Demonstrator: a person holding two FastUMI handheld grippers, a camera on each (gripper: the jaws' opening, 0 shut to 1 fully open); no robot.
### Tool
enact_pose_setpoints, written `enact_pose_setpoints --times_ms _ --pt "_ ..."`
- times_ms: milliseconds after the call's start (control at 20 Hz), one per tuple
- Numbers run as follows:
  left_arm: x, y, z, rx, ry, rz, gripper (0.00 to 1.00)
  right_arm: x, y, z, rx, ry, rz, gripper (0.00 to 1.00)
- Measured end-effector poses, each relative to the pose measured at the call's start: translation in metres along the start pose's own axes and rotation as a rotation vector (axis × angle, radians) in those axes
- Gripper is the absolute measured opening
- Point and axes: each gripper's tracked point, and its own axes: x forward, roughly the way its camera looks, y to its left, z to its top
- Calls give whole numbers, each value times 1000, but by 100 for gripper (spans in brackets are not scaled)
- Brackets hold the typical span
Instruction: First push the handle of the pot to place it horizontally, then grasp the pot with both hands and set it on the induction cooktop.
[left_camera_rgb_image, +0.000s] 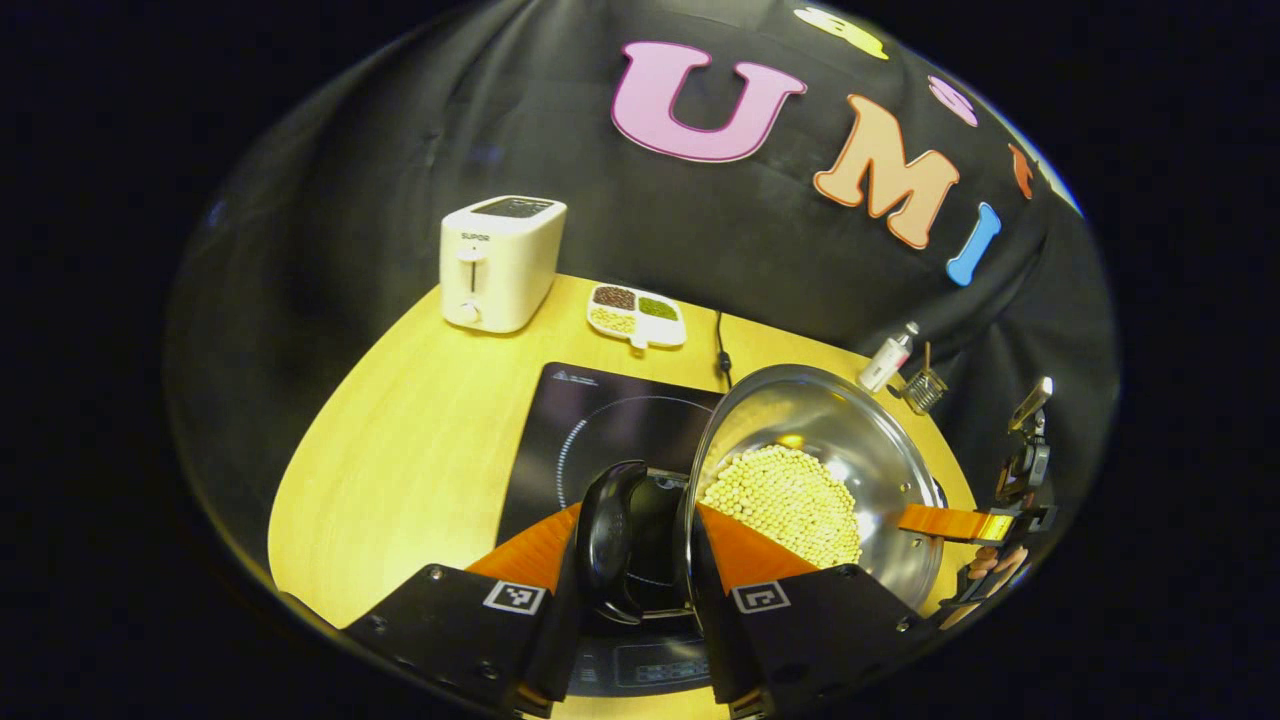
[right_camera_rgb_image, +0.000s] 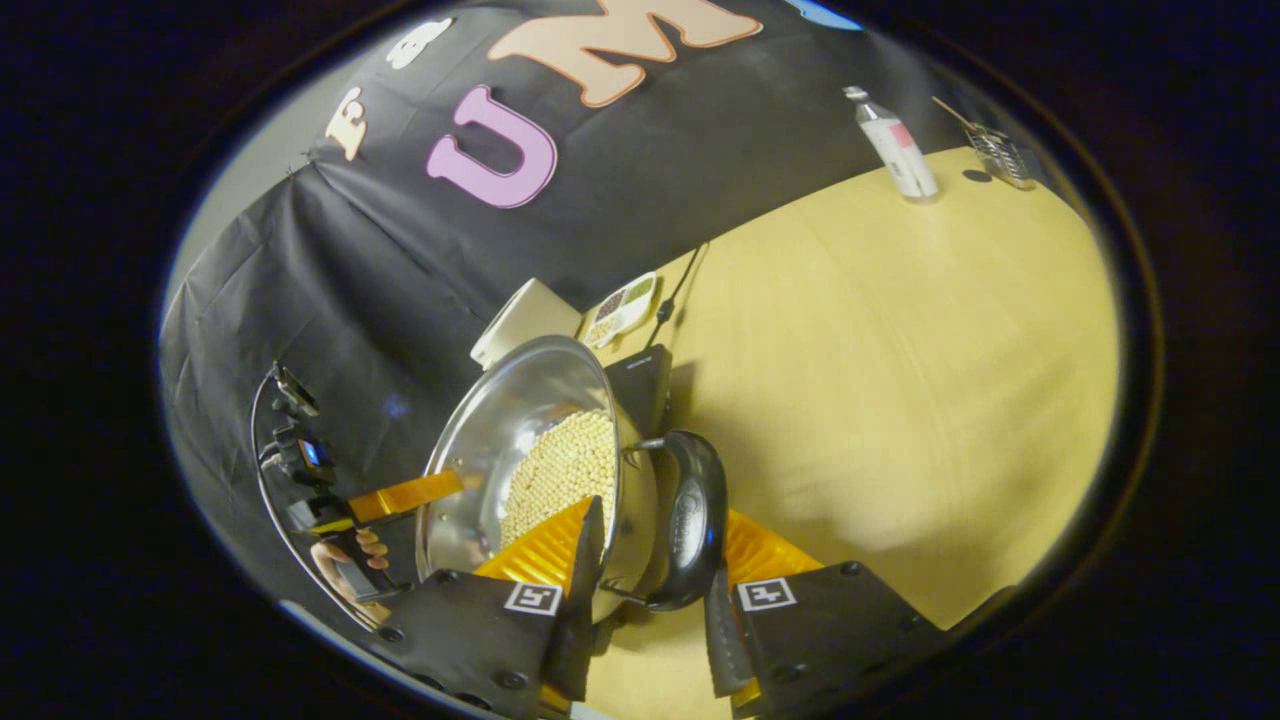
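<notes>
A steel pot (left_camera_rgb_image: 850, 440) holding pale yellow beans (left_camera_rgb_image: 790, 500) hangs between both grippers, overlapping the right edge of the black induction cooktop (left_camera_rgb_image: 590, 425). My left gripper (left_camera_rgb_image: 640, 520) is shut on the pot's near black handle (left_camera_rgb_image: 612, 540), with one finger reaching inside the rim. In the right gripper view, my right gripper (right_camera_rgb_image: 660, 515) is shut on the opposite black handle (right_camera_rgb_image: 692, 520) of the pot (right_camera_rgb_image: 520, 420). The left gripper (right_camera_rgb_image: 400, 495), held by a hand, shows on the pot's far side. The right gripper (left_camera_rgb_image: 960, 522) shows beyond the pot's far rim.
On the yellow table (left_camera_rgb_image: 400, 450), a white toaster (left_camera_rgb_image: 500, 262) stands at the back left and a divided dish of grains (left_camera_rgb_image: 637, 314) sits behind the cooktop beside a black cable (left_camera_rgb_image: 722, 350). A bottle (right_camera_rgb_image: 897, 145) and a small wire rack (right_camera_rgb_image: 1000, 155) stand at the far edge.
</notes>
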Motion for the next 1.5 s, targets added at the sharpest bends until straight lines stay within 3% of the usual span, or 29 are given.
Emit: enact_pose_setpoints --times_ms 150,200,400,850,900,1150,1300,1450,1500 --pt "6 21 5 -8 -15 32 55 16 13 3 11 -42 23 41" --pt "8 27 6 -13 -18 36 53 21 17 5 8 -52 24 49" --pt "19 44 11 -41 -35 34 55 40 31 12 10 -90 30 49" --pt "29 62 22 -33 -71 38 54 58 43 20 33 -131 46 49" --pt "30 63 22 -32 -74 38 55 59 43 20 36 -131 49 41" --pt "29 63 20 -58 -89 40 55 62 43 22 41 -131 67 42" --pt "28 64 19 -67 -92 42 57 63 43 22 45 -120 85 41" --pt "24 69 17 -67 -111 68 61 61 39 29 21 -130 80 47" --pt "22 76 16 -64 -123 93 68 60 30 36 -15 -148 54 52"
